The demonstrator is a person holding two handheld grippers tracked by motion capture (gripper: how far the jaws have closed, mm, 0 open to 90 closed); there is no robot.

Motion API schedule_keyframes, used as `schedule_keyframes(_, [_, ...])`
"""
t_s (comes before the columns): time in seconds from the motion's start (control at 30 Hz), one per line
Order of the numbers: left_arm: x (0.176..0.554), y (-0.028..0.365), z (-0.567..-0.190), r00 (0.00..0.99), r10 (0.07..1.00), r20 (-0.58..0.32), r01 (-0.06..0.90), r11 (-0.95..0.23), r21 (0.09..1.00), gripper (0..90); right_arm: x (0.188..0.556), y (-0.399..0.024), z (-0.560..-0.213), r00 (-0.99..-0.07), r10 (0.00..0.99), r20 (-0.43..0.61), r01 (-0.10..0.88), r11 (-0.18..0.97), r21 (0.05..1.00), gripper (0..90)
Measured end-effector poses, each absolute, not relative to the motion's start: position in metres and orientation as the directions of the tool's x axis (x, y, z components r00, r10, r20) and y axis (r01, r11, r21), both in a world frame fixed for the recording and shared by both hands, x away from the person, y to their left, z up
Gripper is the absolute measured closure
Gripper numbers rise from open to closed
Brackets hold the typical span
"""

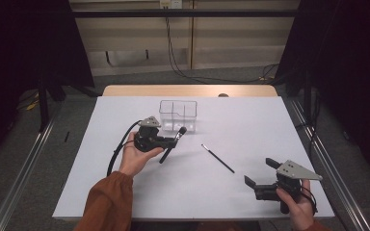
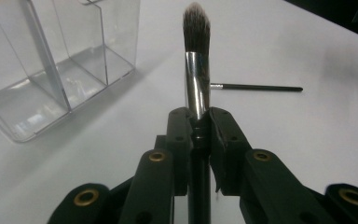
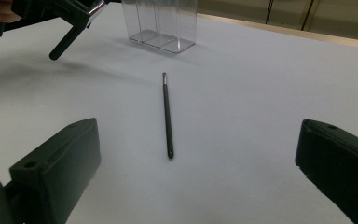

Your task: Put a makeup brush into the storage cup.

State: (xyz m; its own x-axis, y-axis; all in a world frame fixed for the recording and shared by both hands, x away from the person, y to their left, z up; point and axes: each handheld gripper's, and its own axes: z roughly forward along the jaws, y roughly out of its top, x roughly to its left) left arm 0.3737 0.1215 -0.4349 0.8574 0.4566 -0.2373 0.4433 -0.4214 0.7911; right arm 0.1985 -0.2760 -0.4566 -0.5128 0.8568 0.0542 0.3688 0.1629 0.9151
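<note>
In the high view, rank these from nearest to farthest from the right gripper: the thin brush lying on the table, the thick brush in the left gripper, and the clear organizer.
1. The thin brush, lying flat mid-table, just left of the right gripper.
2. The thick brush, clamped in the left gripper, farther left.
3. The clear organizer, toward the table's far side.

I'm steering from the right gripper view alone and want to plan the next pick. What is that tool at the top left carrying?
Observer: The left tool is shut on a thick brush, clamped just below its metal ferrule, bristles pointing away from the hand.
Operator: Where is it relative to the clear organizer?
Observer: In the high view the bristle tip sits just in front of the clear organizer, near its right compartment, not yet inside.
Operator: And my own tool?
Observer: The right tool is open near the table's front right corner, with the thin brush lying flat to its left, untouched.
</note>
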Motion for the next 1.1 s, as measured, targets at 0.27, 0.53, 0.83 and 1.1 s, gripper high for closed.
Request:
schedule_keyframes(0.27, [0.369, 0.128, -0.439, 0.848, 0.479, -0.227, 0.419, -0.344, 0.84, 78.9, 0.198, -0.276, -0.456, -0.512, 0.857, 0.054, 0.368, 0.162, 0.915, 0.0])
schedule_keyframes(0.53, [0.364, 0.13, -0.432, 0.846, 0.485, -0.224, 0.378, -0.248, 0.892, 78.9, 0.198, -0.276, -0.456, -0.511, 0.858, 0.053, 0.369, 0.163, 0.915, 0.0])
schedule_keyframes(0.83, [0.36, 0.127, -0.426, 0.866, 0.454, -0.209, 0.329, -0.204, 0.922, 78.9, 0.198, -0.276, -0.456, -0.507, 0.86, 0.053, 0.361, 0.157, 0.919, 0.0])
schedule_keyframes(1.1, [0.361, 0.129, -0.417, 0.86, 0.474, -0.187, 0.301, -0.175, 0.938, 78.9, 0.198, -0.275, -0.456, -0.502, 0.863, 0.061, 0.353, 0.14, 0.925, 0.0])
